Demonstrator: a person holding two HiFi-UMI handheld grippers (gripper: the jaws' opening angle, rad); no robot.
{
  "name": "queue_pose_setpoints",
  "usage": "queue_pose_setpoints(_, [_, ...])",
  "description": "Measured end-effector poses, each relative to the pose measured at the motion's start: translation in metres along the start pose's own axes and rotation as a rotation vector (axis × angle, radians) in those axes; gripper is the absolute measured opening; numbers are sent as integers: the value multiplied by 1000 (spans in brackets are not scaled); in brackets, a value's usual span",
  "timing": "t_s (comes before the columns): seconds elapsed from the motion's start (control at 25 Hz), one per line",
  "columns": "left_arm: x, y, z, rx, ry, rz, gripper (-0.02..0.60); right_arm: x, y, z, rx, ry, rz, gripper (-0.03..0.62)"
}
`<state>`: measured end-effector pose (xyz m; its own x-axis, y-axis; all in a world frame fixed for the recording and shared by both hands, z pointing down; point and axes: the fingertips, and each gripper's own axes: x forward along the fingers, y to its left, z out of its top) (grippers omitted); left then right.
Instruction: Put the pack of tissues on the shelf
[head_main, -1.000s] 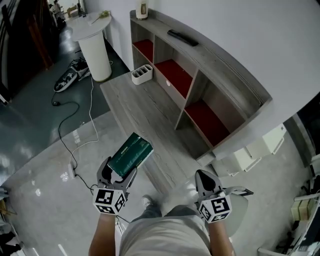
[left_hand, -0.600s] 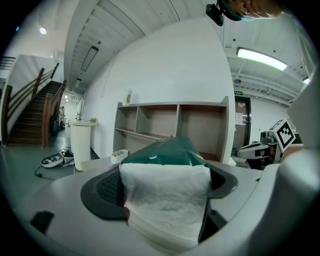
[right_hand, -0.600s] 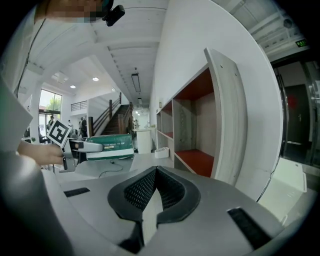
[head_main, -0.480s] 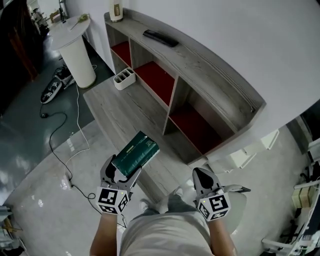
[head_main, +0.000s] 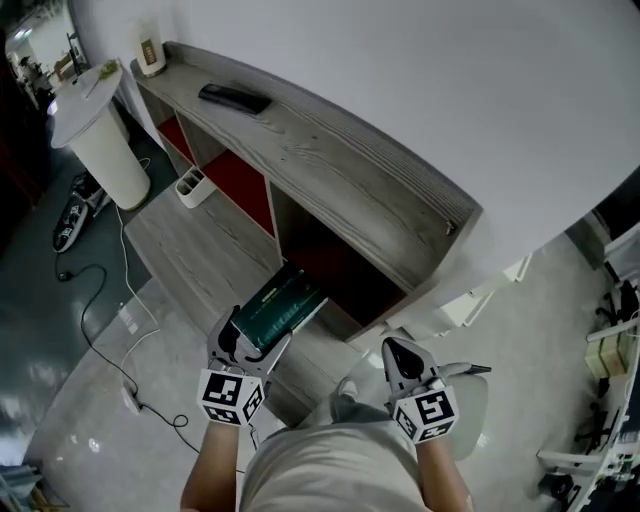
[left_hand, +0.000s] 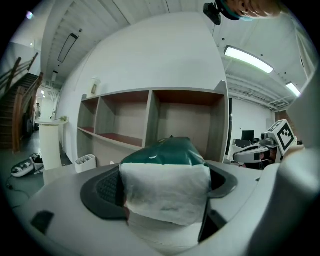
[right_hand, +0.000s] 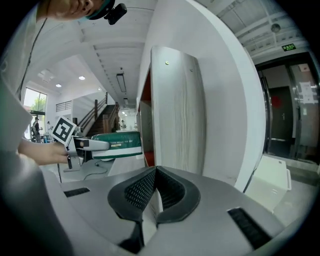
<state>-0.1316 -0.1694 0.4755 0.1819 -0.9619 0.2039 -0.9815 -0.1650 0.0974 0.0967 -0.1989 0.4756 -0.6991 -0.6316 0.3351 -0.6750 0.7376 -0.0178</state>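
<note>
My left gripper (head_main: 252, 338) is shut on a green and white pack of tissues (head_main: 282, 306), held level in front of the rightmost lower compartment of the grey wooden shelf (head_main: 330, 170). In the left gripper view the pack of tissues (left_hand: 167, 180) fills the space between the jaws, with the shelf's open compartments (left_hand: 185, 120) straight ahead. My right gripper (head_main: 400, 358) hangs by the shelf's right end, shut and with nothing in it. The right gripper view shows its jaws (right_hand: 154, 192) meeting, the shelf's end panel (right_hand: 177, 110) close in front, and the tissue pack (right_hand: 117, 145) off to the left.
A black remote (head_main: 235, 98) and a small bottle (head_main: 152, 51) lie on the shelf top. A white divided caddy (head_main: 194, 186) sits on the low grey platform (head_main: 190, 250). A white round pedestal table (head_main: 95, 120) and cables (head_main: 80, 280) are at the left. White boxes (head_main: 480, 290) stand right of the shelf.
The view has closed in on the shelf. The left gripper has carried the tissue pack forward, from over the platform to the mouth of the rightmost lower compartment. The right gripper kept its place.
</note>
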Motion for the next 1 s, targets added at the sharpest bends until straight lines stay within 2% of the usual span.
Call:
queue_pose_setpoints(0.32, [62, -45, -3, 59, 44, -153, 462, -23, -43, -14, 55, 20, -132, 28])
queue_pose_setpoints(0.6, [88, -83, -22, 121, 93, -317, 463, -44, -55, -31, 94, 34, -216, 28])
queue_pose_setpoints(0.76, [100, -83, -24, 106, 98, -368, 463, -51, -58, -38, 115, 38, -244, 28])
queue_pose_setpoints(0.92, [105, -83, -27, 145, 95, -407, 463, -52, -57, -39, 120, 36, -249, 28])
queue_pose_setpoints(1.0, [107, -82, -27, 158, 92, -403, 465, -52, -56, -39, 119, 34, -248, 28])
